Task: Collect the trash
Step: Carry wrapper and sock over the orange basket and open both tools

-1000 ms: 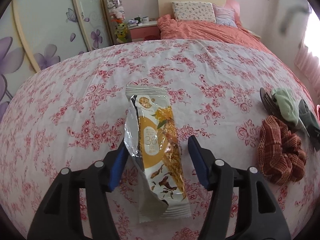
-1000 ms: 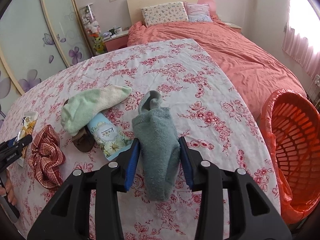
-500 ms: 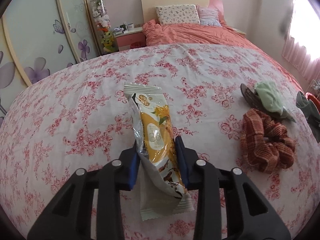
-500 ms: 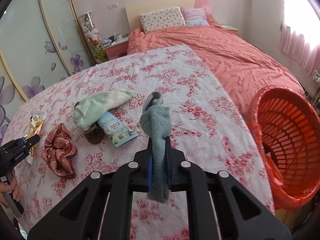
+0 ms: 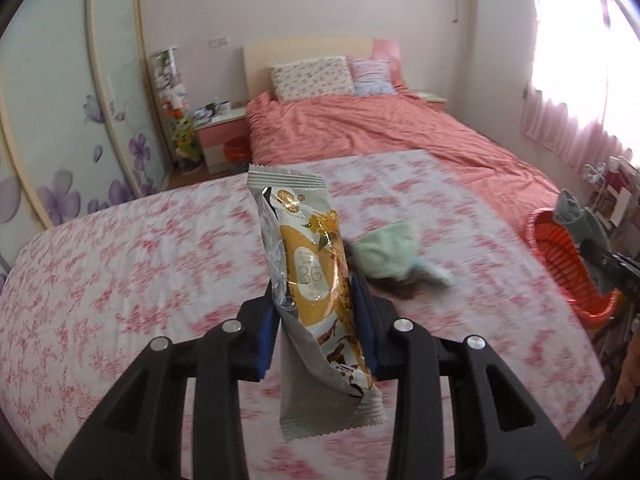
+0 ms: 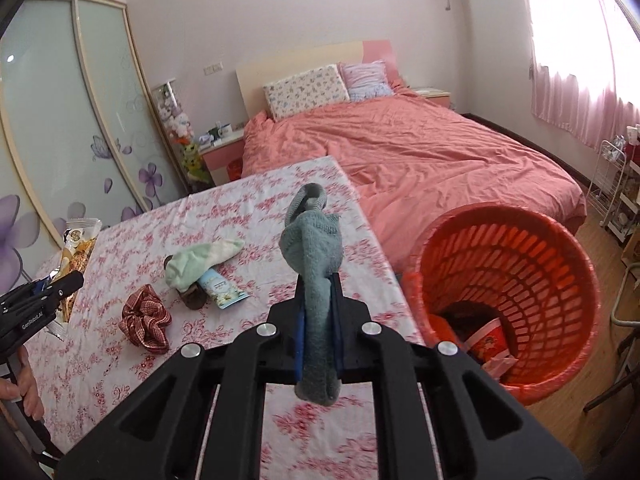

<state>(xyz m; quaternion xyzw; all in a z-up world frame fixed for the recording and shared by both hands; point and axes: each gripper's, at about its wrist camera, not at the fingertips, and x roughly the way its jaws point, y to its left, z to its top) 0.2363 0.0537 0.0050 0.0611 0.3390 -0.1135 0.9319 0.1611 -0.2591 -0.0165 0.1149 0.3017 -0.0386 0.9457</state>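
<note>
Pinching a grey-blue sock (image 6: 316,264) by its middle, the right gripper (image 6: 317,320) has its jaws nearly together on the fabric, so both ends flop free, one drooping below the pads and the cuff standing up beyond them. Holding it mid-length likely keeps it from dragging on the floral table cover (image 6: 256,208). The left gripper (image 5: 316,312) clamps a snack wrapper (image 5: 310,280) across its width, jaws narrow, the packet upright and clear of the cloth; a grip near the lower half leaves the crimped top waving.

Just right of the table's near corner stands the orange slatted bin (image 6: 560,280), its mouth open toward the right gripper and some litter already at the bottom, which is probably why both hands are raised. Farther left on the cloth lie a checked scrunchie (image 6: 146,320), a pale green sock (image 6: 200,260) draped over a tube of cream (image 6: 224,290) and a dark item I cannot name. Beyond them sits the pink bed (image 6: 420,152).
</note>
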